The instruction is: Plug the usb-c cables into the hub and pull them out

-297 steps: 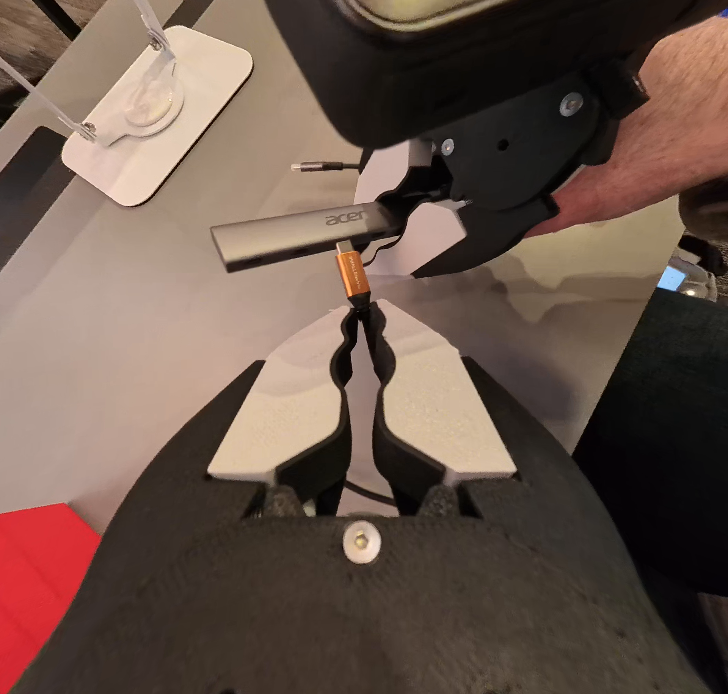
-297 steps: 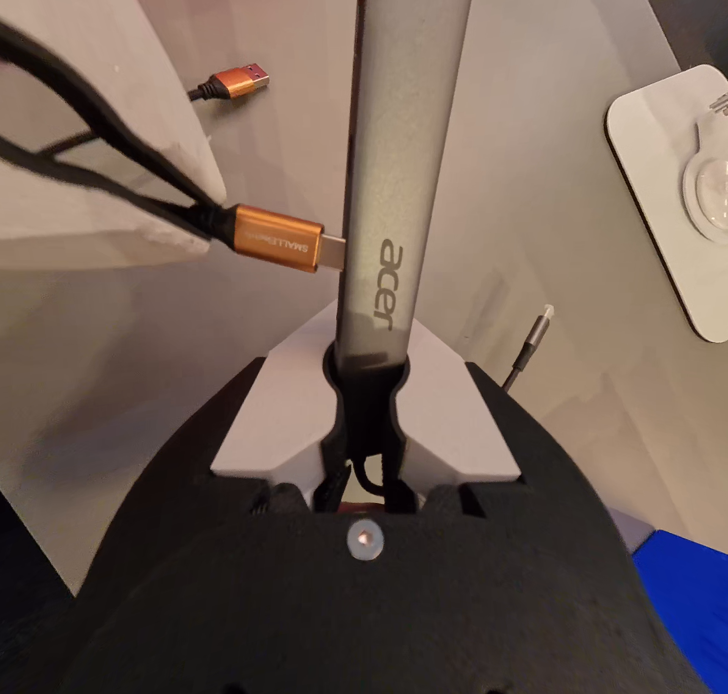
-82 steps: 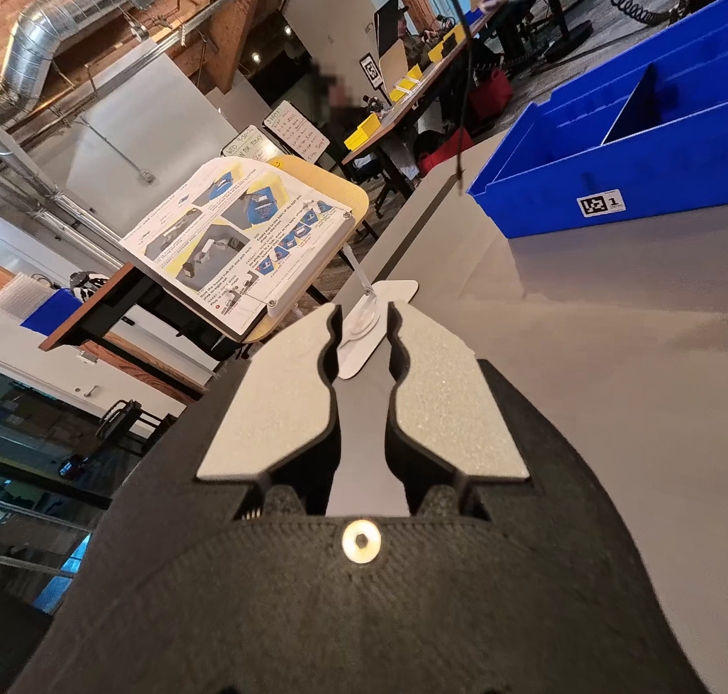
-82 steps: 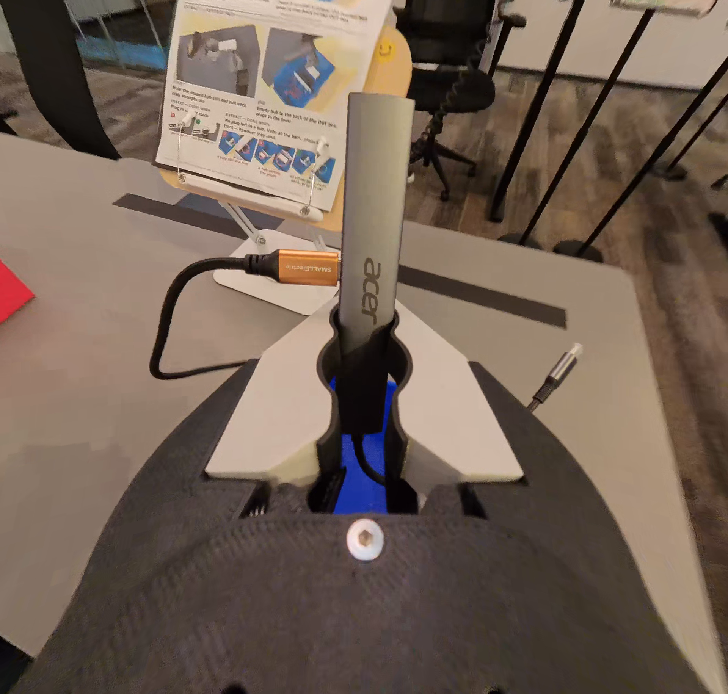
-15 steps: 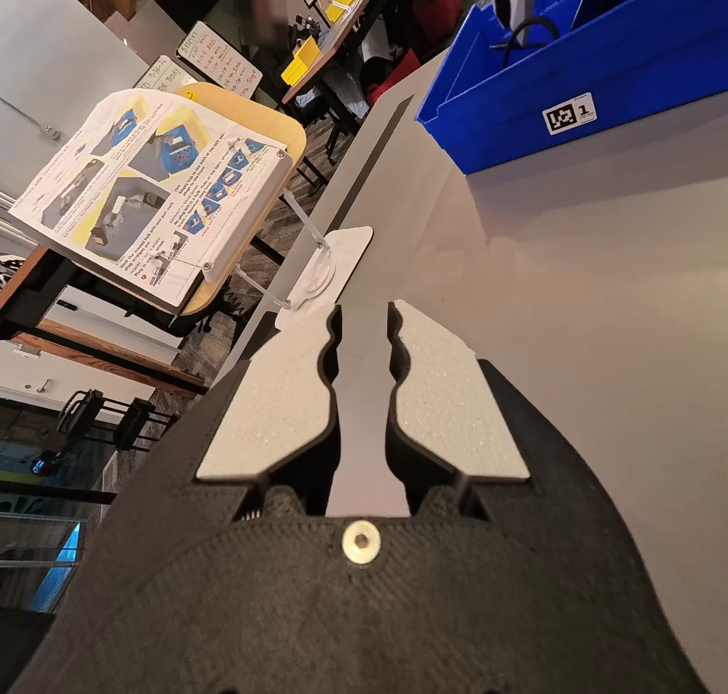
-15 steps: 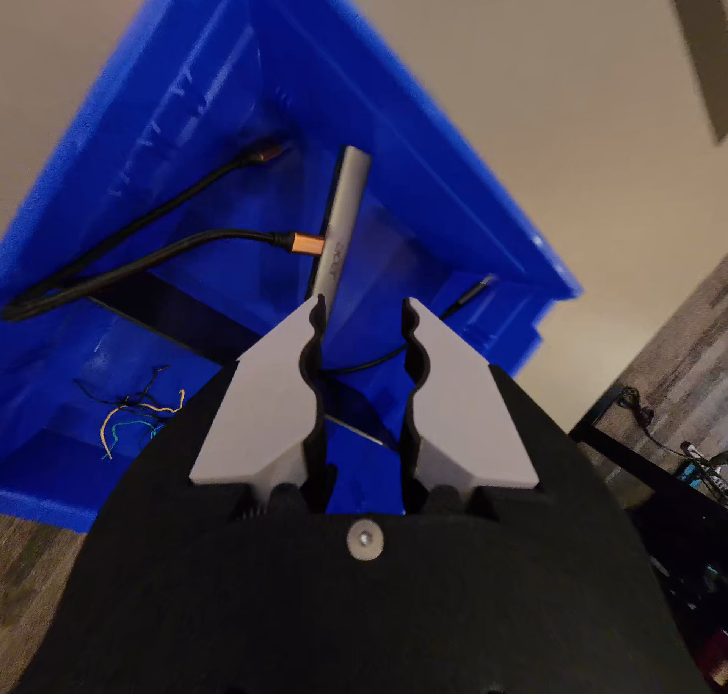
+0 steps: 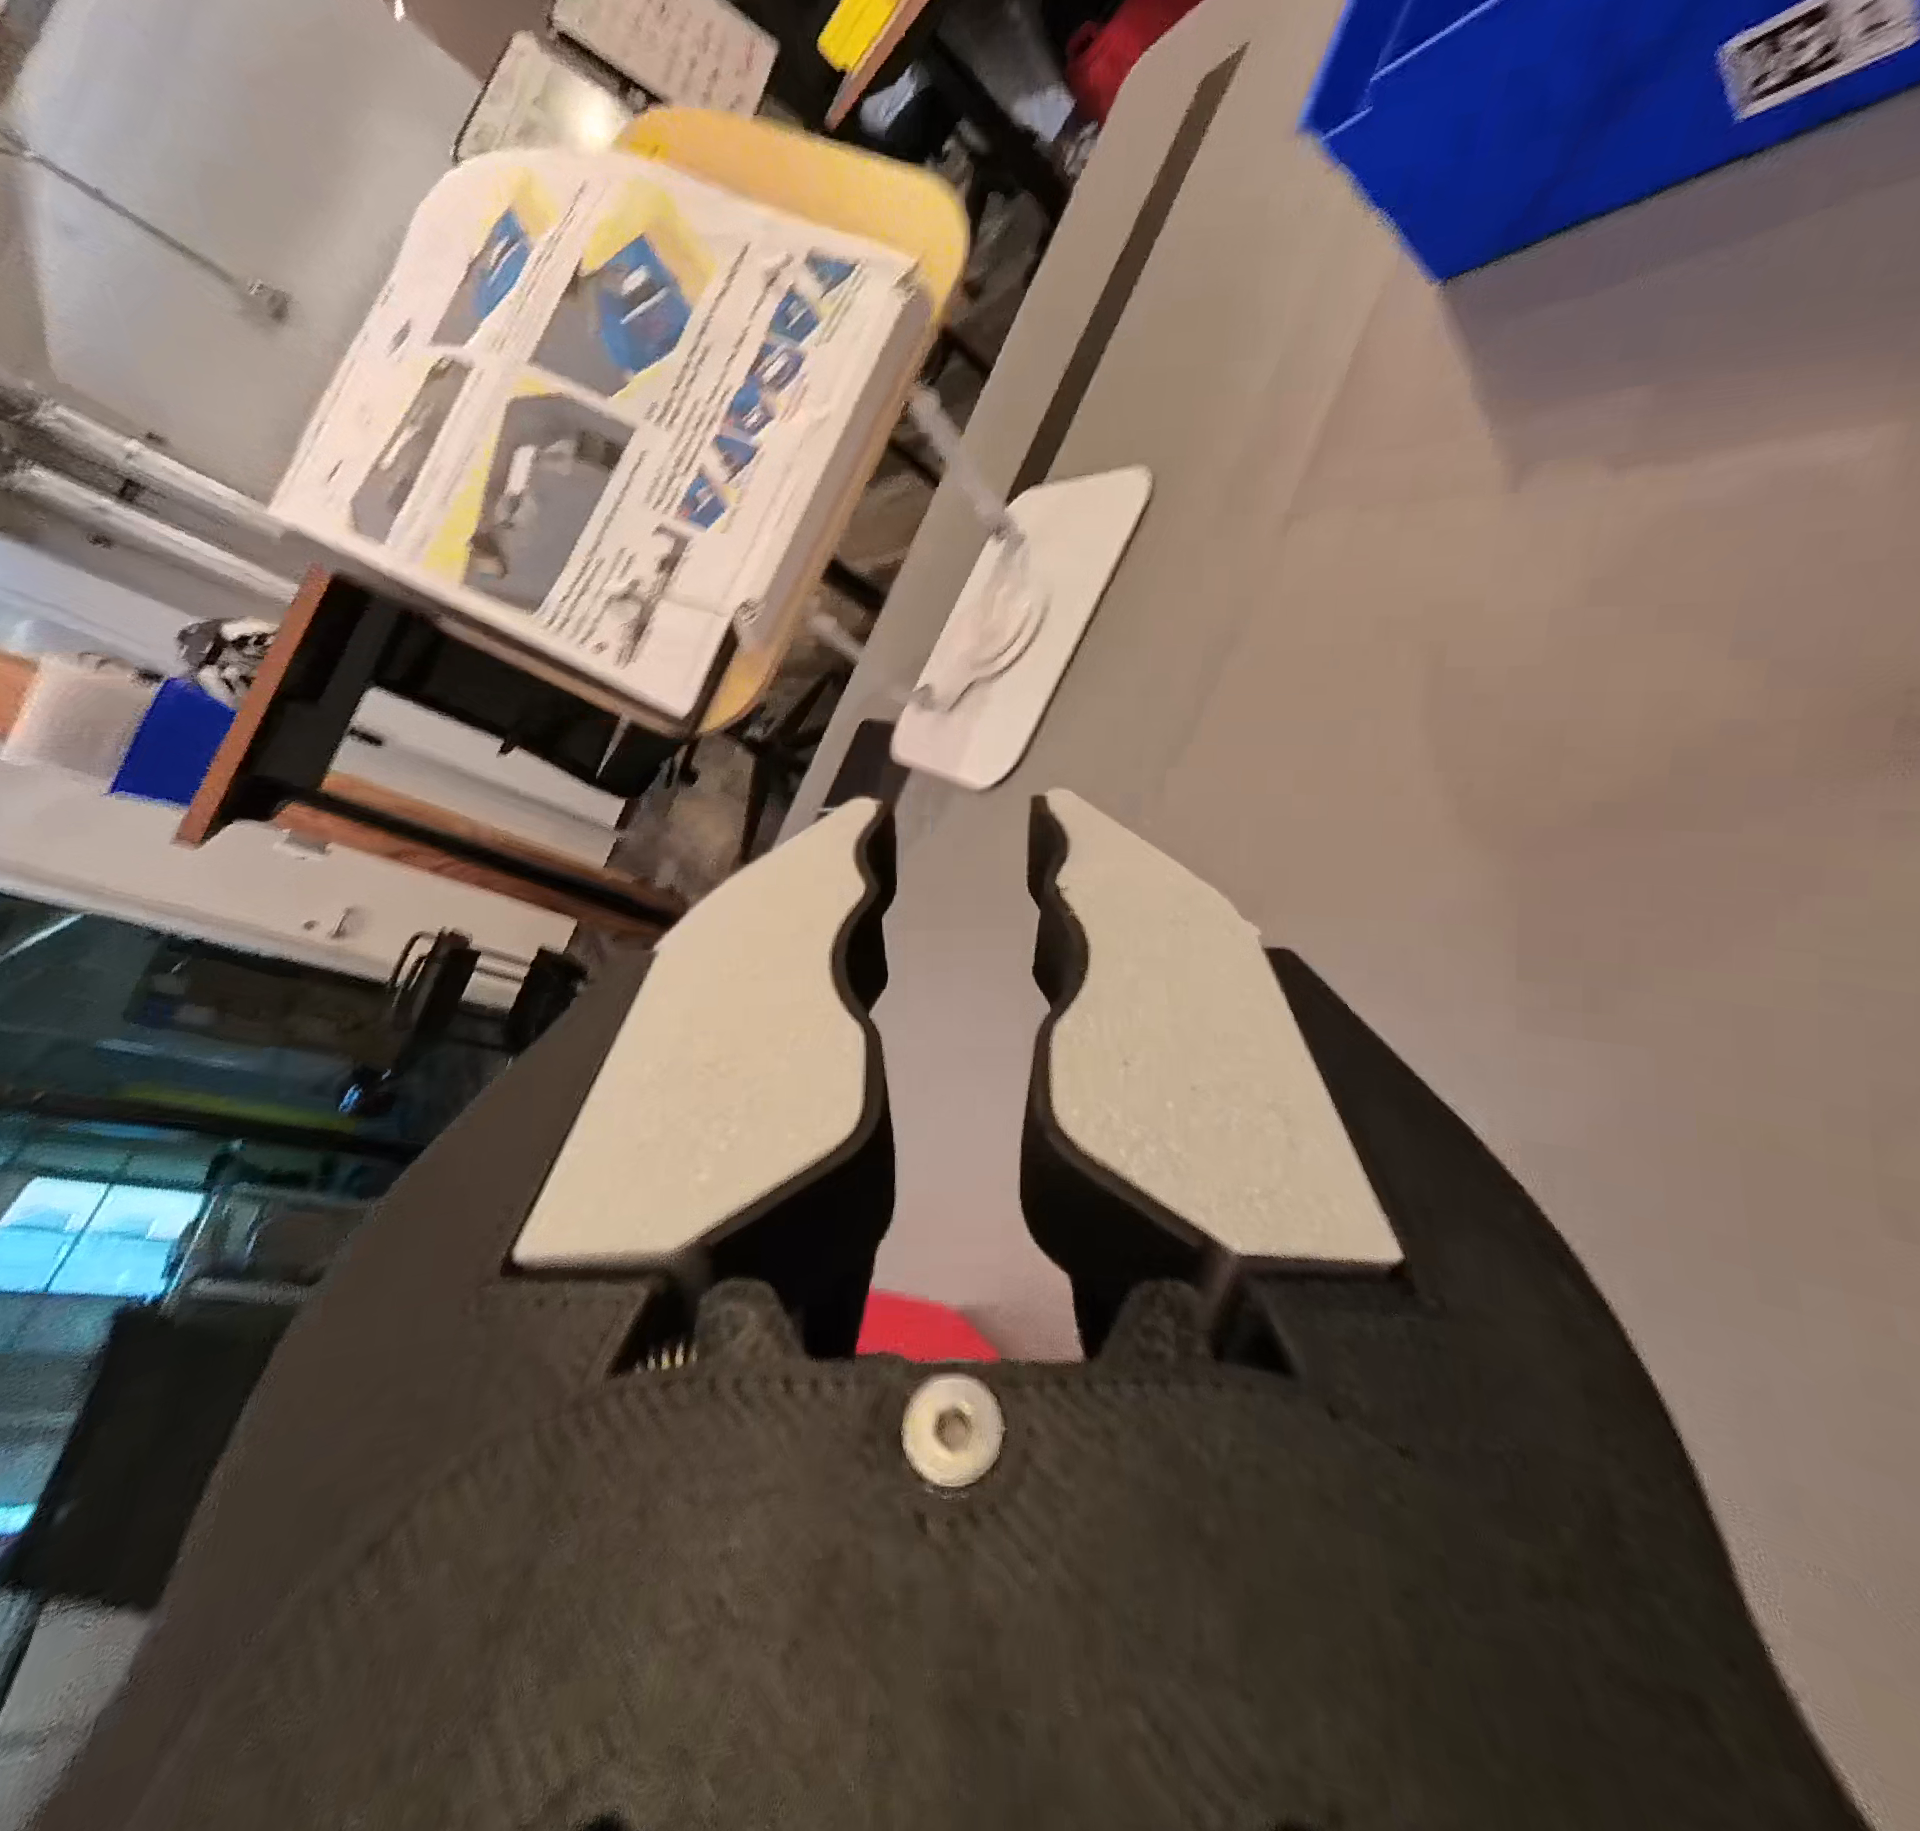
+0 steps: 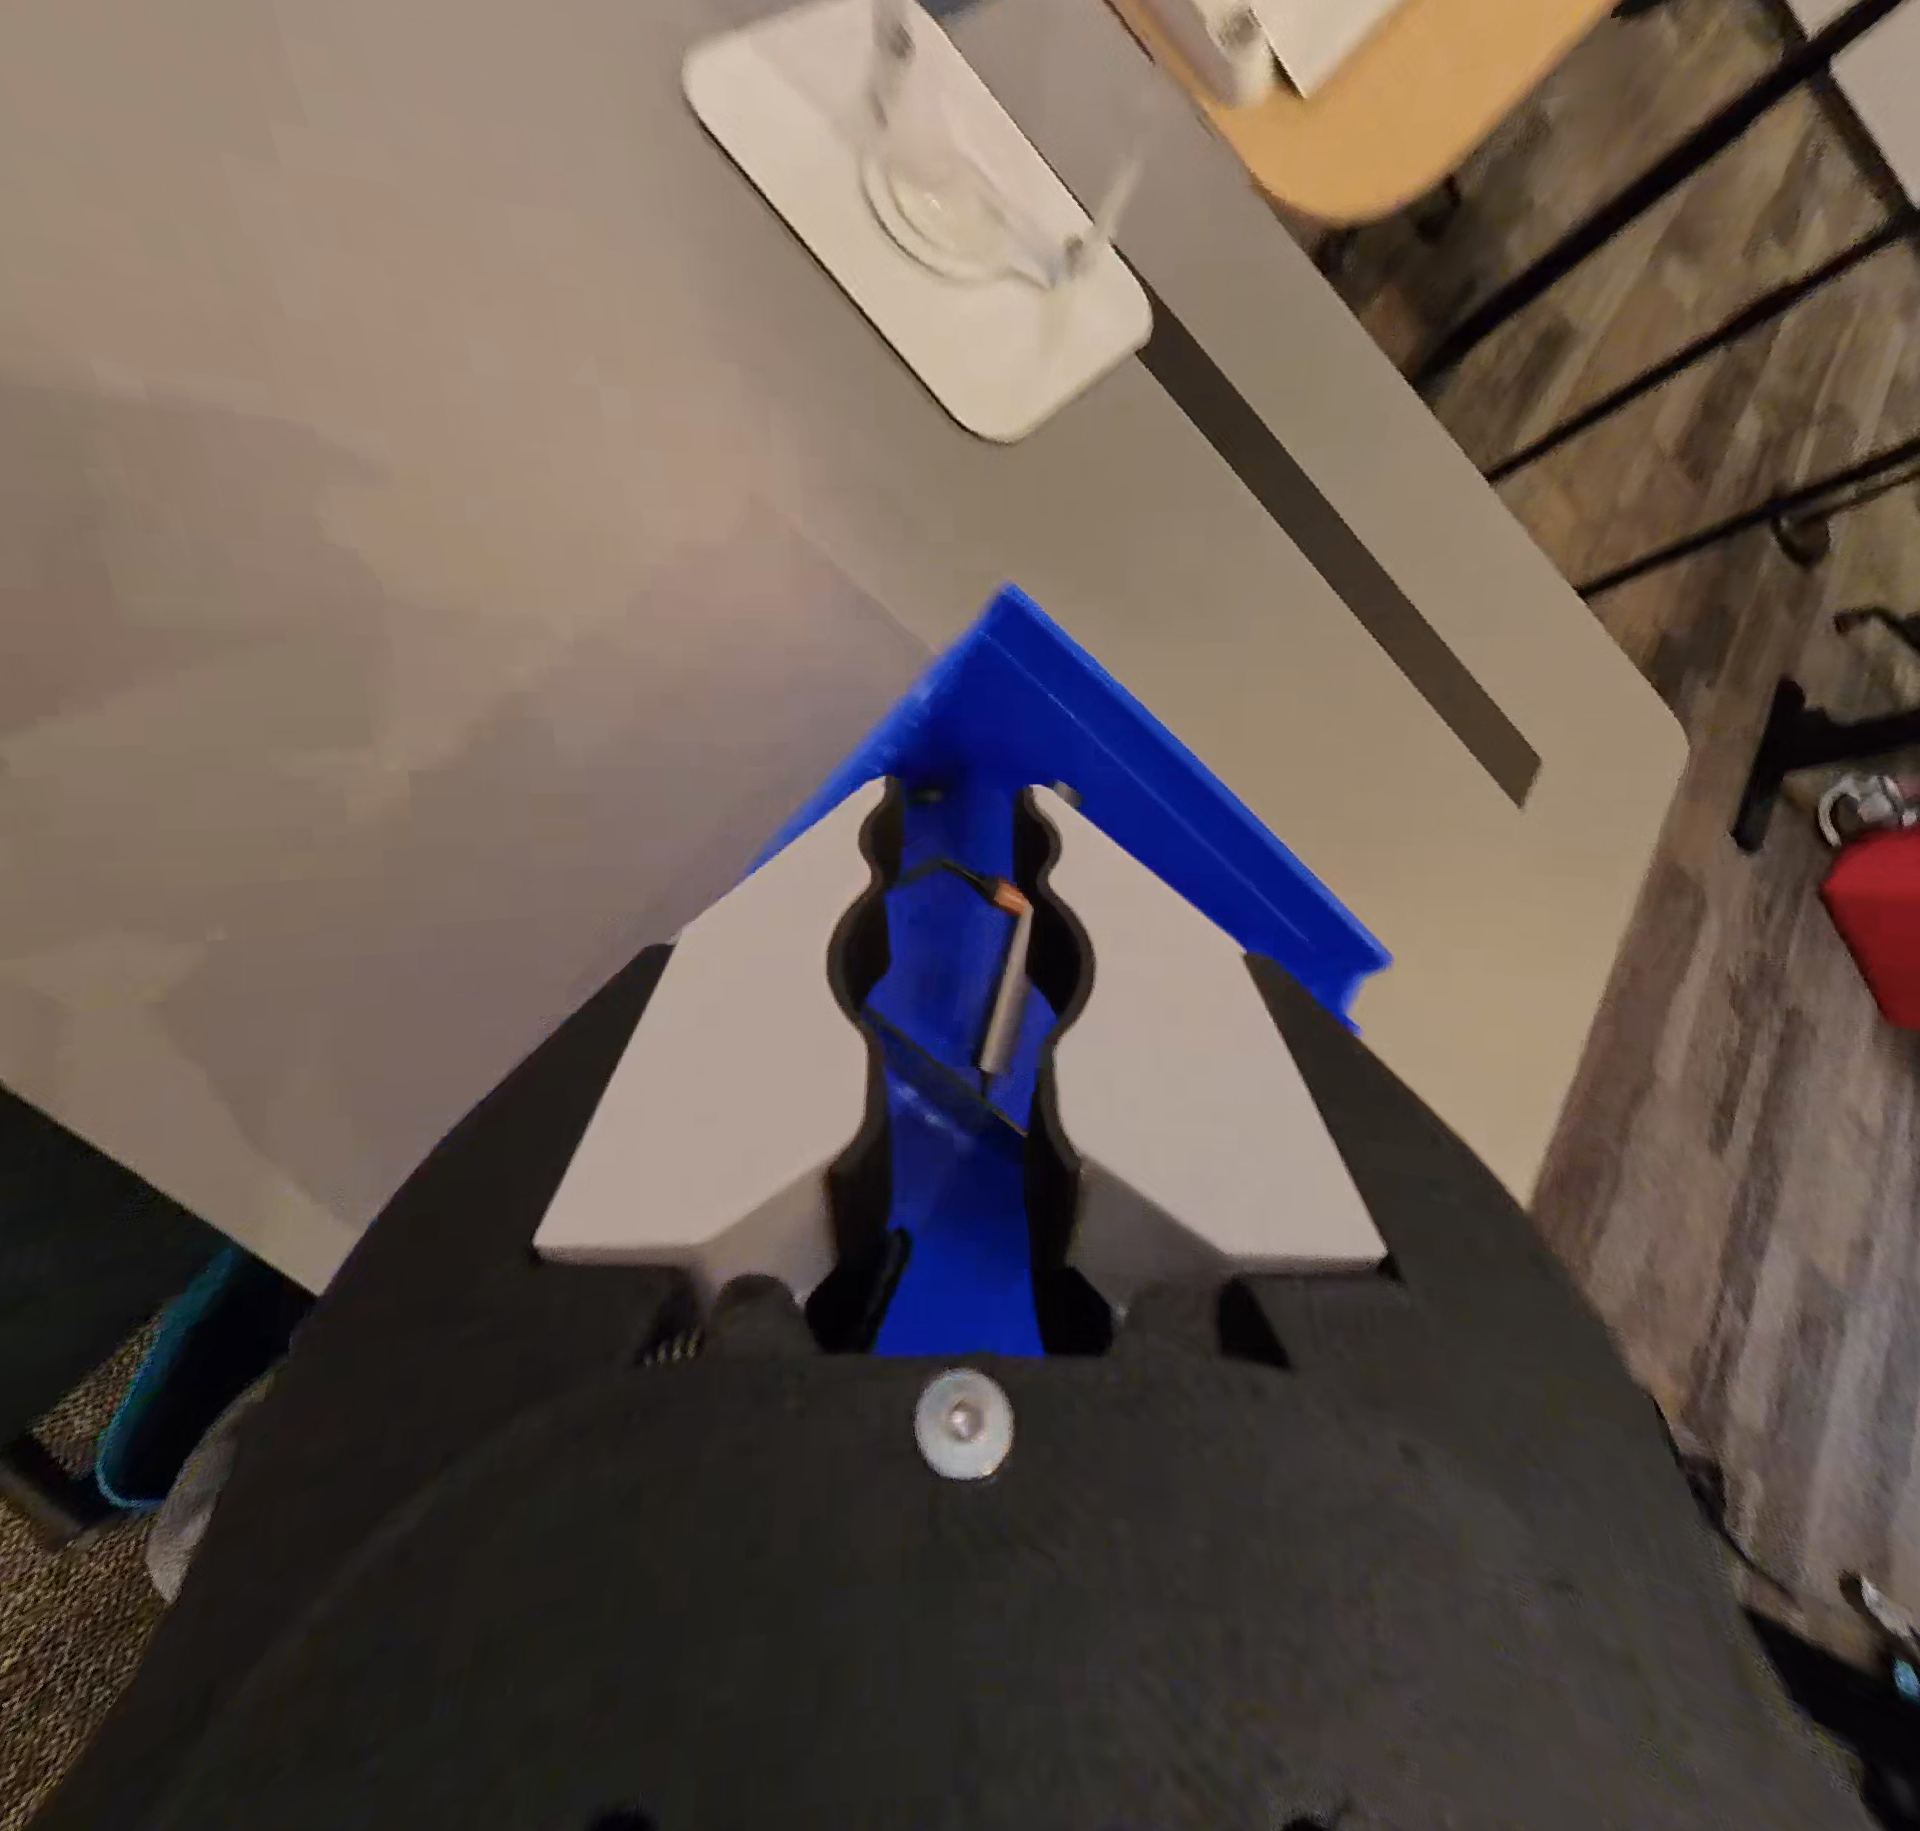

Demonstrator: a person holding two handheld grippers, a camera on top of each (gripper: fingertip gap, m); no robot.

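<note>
The hub (image 8: 1006, 997), a slim grey bar, lies inside the blue bin (image 8: 1164, 773) at the bench's far corner, an orange-sleeved usb-c plug (image 8: 1004, 893) seated at its upper end. It looks rigid, light and smooth, so probably best pinched across its flat sides; the cable seems limp. The right gripper (image 8: 961, 799) hangs released above it. The left gripper (image 7: 956, 825), released too, holds nothing over bare bench (image 7: 1558, 742).

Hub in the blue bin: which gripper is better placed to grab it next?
Right, probably. The right gripper is open directly above the blue bin with the hub framed between its jaws; the left gripper faces bare table.
</note>
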